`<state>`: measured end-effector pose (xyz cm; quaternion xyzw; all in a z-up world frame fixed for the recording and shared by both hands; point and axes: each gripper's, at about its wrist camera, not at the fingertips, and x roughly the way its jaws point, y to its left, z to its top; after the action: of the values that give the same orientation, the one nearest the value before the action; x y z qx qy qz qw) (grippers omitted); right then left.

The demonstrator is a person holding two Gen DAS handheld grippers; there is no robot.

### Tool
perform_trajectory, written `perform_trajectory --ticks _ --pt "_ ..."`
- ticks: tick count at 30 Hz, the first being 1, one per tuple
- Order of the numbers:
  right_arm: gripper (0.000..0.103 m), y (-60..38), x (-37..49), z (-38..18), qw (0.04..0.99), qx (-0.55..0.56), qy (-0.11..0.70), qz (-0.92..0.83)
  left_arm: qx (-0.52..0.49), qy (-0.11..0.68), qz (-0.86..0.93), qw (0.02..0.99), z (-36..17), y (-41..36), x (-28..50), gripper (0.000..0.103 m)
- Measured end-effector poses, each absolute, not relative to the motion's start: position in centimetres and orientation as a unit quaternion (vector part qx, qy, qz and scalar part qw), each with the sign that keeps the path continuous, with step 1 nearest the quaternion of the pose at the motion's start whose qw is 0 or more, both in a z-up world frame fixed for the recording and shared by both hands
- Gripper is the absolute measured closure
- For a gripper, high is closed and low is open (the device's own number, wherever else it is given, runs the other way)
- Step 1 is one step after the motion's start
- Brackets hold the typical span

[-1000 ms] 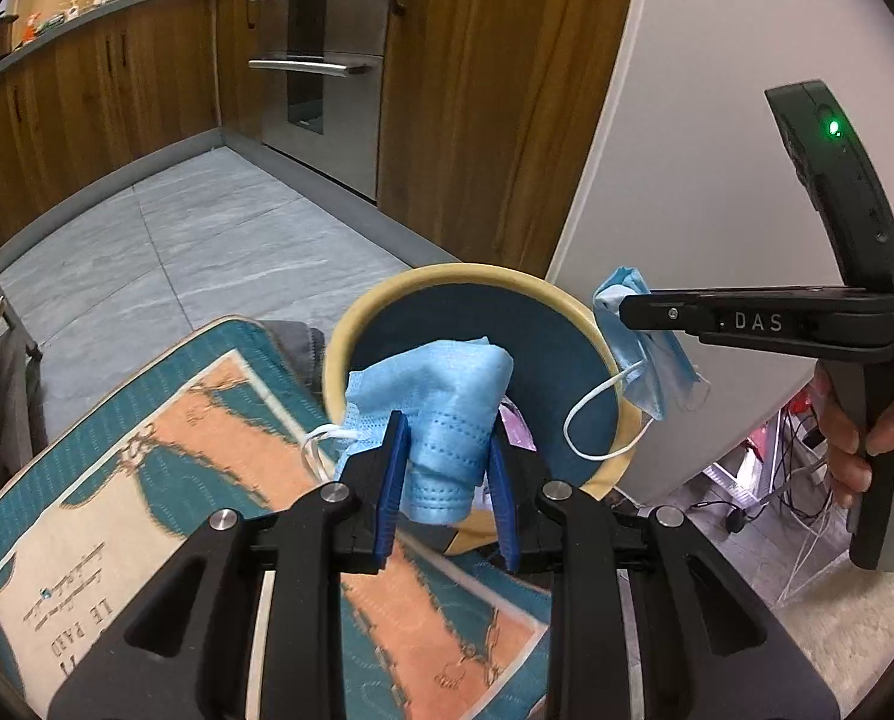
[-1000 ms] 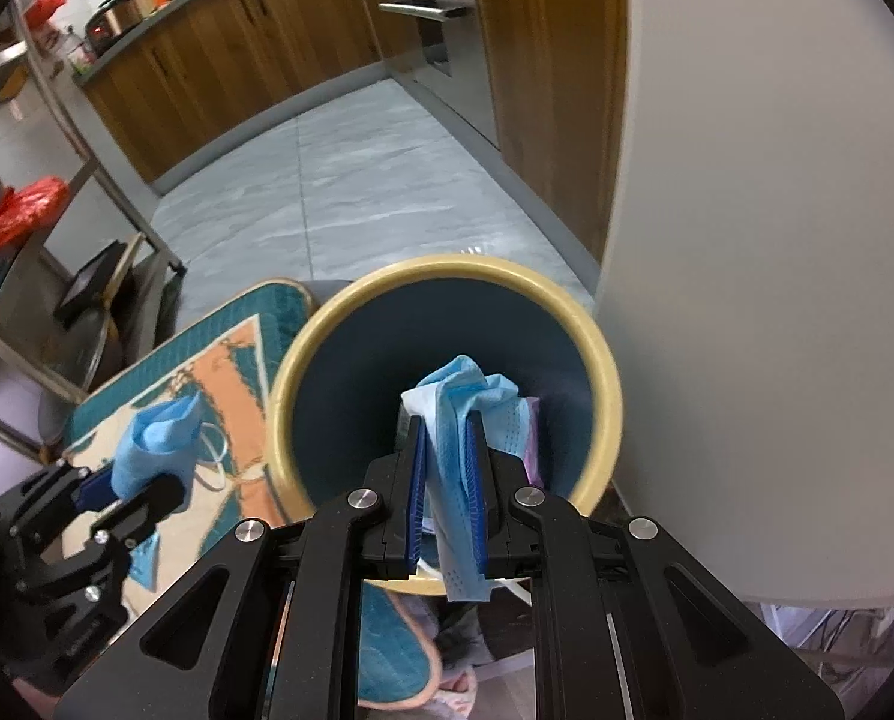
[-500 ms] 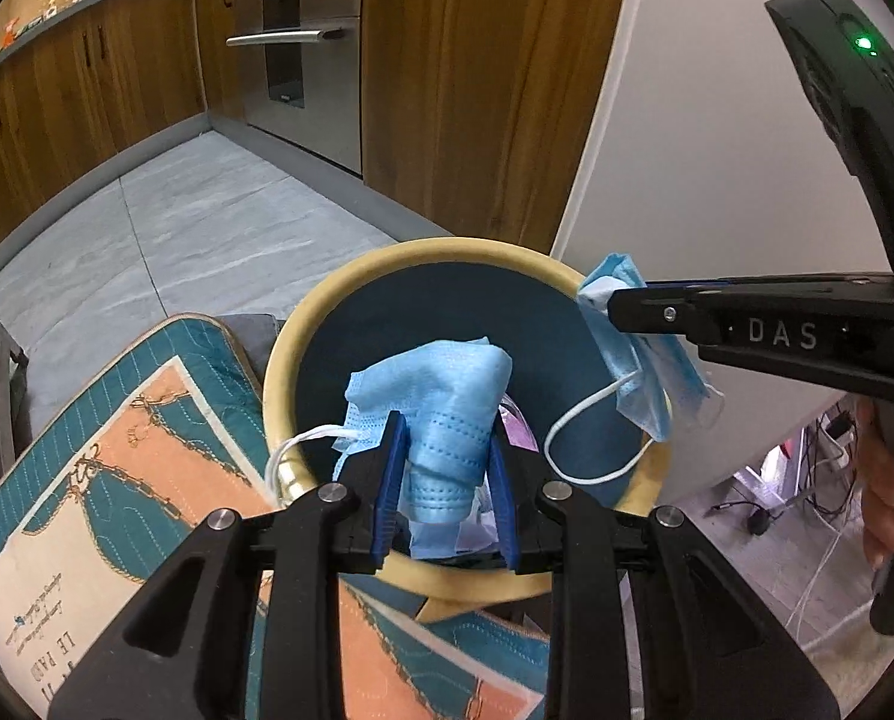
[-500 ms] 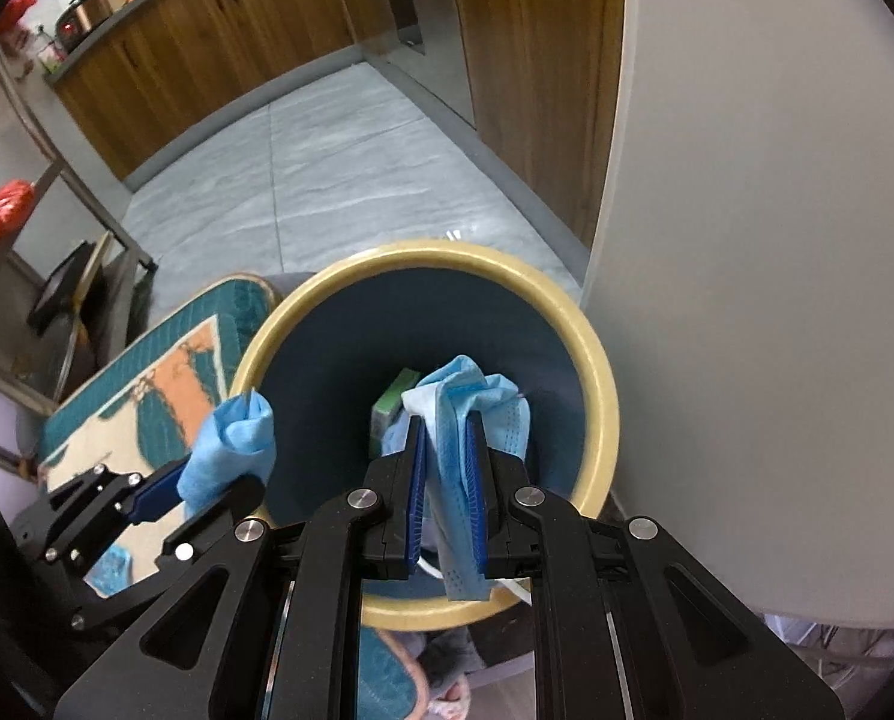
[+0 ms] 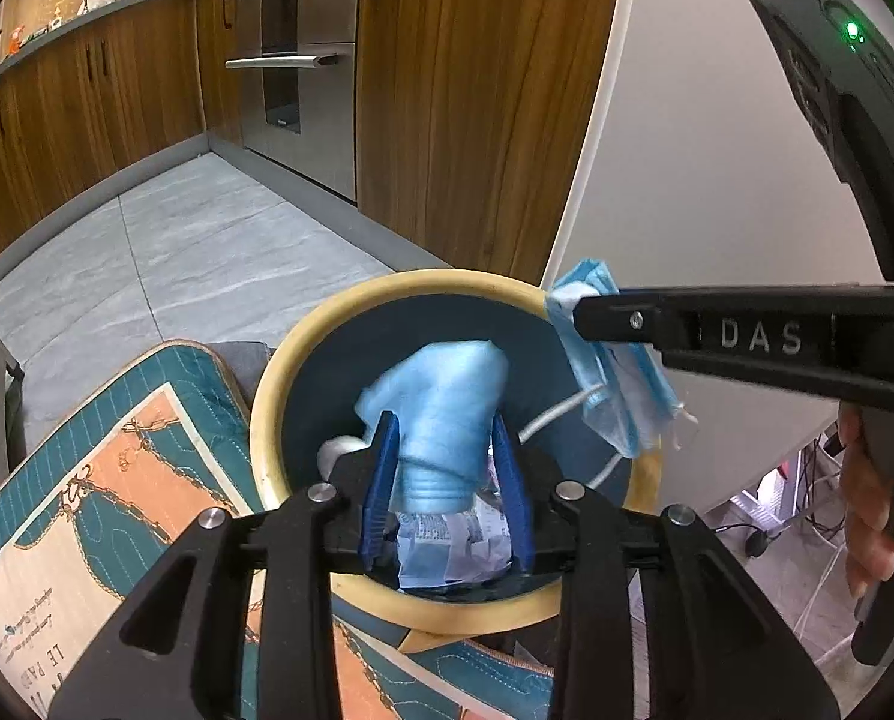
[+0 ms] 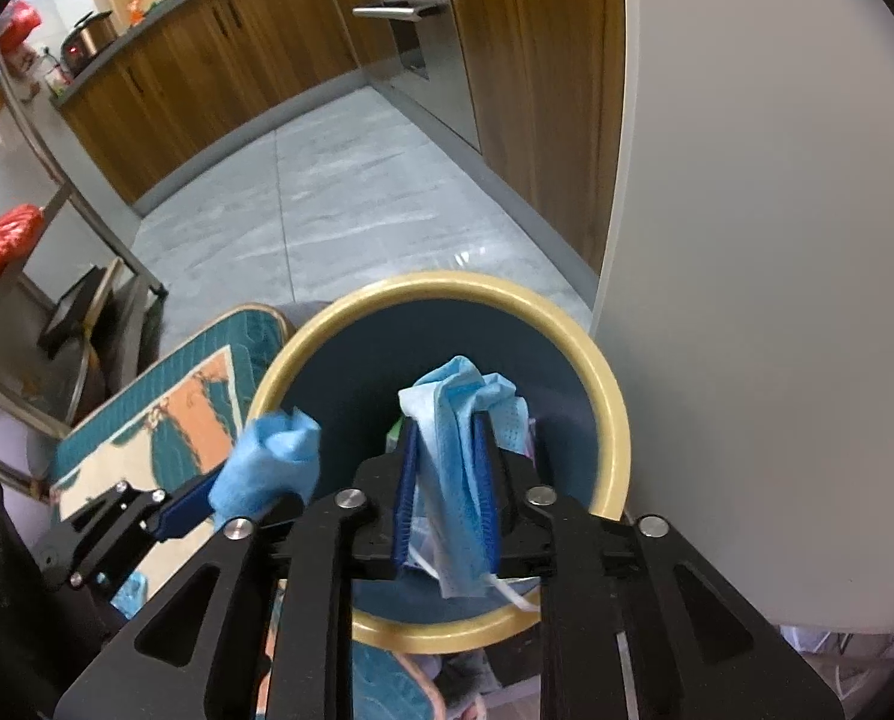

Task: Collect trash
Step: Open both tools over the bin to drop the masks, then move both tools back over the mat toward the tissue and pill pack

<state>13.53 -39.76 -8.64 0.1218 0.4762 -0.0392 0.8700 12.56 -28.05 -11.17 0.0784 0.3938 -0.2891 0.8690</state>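
Note:
A round bin with a cream rim (image 5: pixel 279 396) (image 6: pixel 618 438) and dark blue inside stands on the floor. My left gripper (image 5: pixel 444 468) holds a crumpled blue face mask (image 5: pixel 441 402) over the bin's mouth; its jaws look slightly spread and the mask is blurred. It also shows in the right wrist view (image 6: pixel 267 459). My right gripper (image 6: pixel 447 468) is shut on a second blue face mask (image 6: pixel 456 420) above the bin; it also shows in the left wrist view (image 5: pixel 603 360). Paper trash (image 5: pixel 453 546) lies inside the bin.
A teal and orange mat (image 5: pixel 111 480) lies left of the bin. A white panel (image 6: pixel 747 300) stands right behind the bin. Wooden cabinets and an oven (image 5: pixel 285 72) line the far side of the grey tile floor. Cables (image 5: pixel 807 510) lie at the right.
Both grippers moved closer over the bin's mouth. The left jaws have spread a little and its mask now looks blurred and slipping. The right gripper still holds its mask.

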Motion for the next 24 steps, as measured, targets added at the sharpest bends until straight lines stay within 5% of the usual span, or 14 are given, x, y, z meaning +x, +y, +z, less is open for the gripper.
perform_trajectory --ticks 4,9,11,14,18,24 --pt "0.064 -39.8 13.4 -8.0 0.876 0.128 0.463 -0.044 0.077 0.394 -0.282 0.871 -11.0 -27.6 12.4 0.049" --pt "0.045 -39.3 13.4 -7.4 0.882 0.12 0.453 -0.04 0.074 0.39 -0.27 0.877 -10.4 -26.4 12.2 0.043" --pt "0.026 -39.3 13.4 -7.2 0.884 0.123 0.449 -0.04 0.071 0.388 -0.265 0.88 -10.1 -25.9 12.1 0.038" --pt "0.013 -39.1 13.2 -6.5 0.887 0.138 0.439 -0.031 0.065 0.389 -0.262 0.881 -9.7 -25.1 12.1 0.033" --pt "0.009 -38.6 12.7 -5.8 0.891 0.135 0.433 -0.03 0.063 0.377 -0.251 0.889 -8.9 -23.9 11.4 0.02" --pt "0.008 -36.6 12.4 -4.9 0.898 0.093 0.429 -0.028 0.061 0.363 -0.231 0.901 -7.5 -21.4 10.6 0.013"
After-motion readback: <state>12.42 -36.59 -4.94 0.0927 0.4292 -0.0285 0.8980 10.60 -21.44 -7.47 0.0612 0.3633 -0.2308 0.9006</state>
